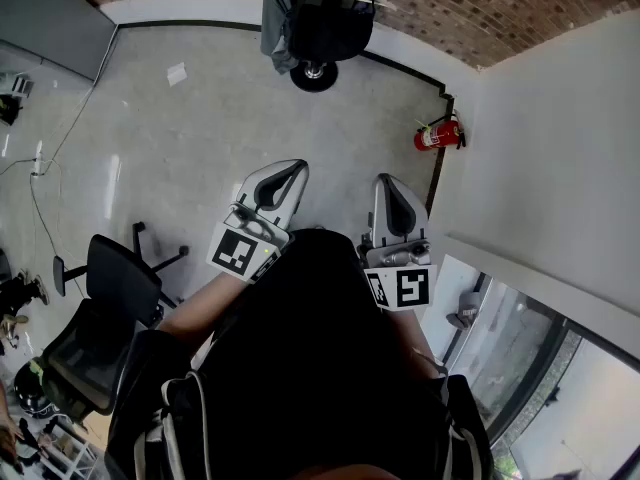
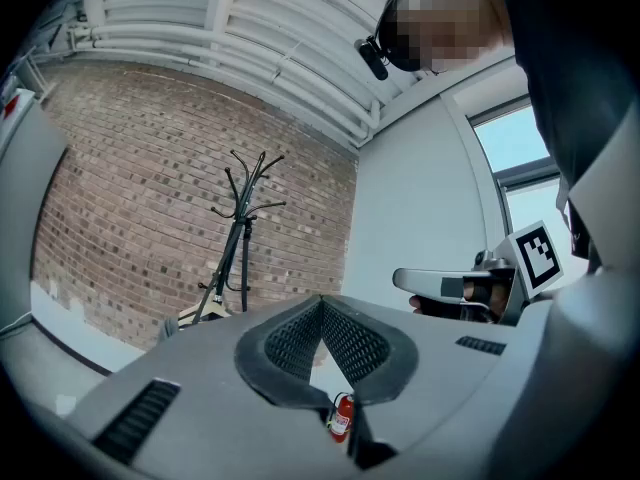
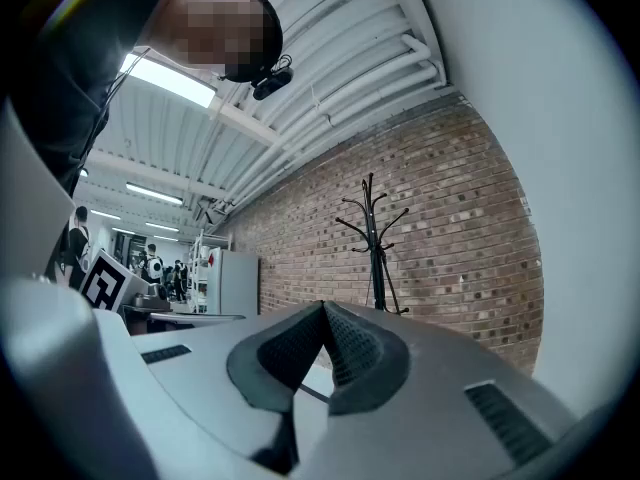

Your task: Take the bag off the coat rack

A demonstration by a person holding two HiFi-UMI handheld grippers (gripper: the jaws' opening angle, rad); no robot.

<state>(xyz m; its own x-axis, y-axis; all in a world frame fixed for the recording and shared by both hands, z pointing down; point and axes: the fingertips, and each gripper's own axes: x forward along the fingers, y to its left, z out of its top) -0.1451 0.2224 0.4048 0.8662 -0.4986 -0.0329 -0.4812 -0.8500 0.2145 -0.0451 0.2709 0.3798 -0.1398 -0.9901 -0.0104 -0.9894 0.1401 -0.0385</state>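
Observation:
In the head view, the black bag [image 1: 330, 23] hangs on the coat rack [image 1: 314, 72] by the far brick wall, beside a grey garment [image 1: 274, 26]. Both grippers are held side by side close to the person's body, well short of the rack. The left gripper [image 1: 291, 169] and right gripper [image 1: 387, 181] are shut with nothing in them. The left gripper view has the rack's black hooks [image 2: 243, 193] above the closed left gripper [image 2: 321, 302]. The right gripper view has the rack [image 3: 375, 238] beyond the closed right gripper [image 3: 323, 308]. The gripper bodies hide the bag in both gripper views.
A red fire extinguisher [image 1: 437, 135] stands at the white wall on the right and also shows below the left jaws as a fire extinguisher [image 2: 341, 418]. A black office chair [image 1: 108, 303] is at the left. Pale floor [image 1: 200, 128] lies between me and the rack. A white cabinet [image 3: 232, 283] stands far left.

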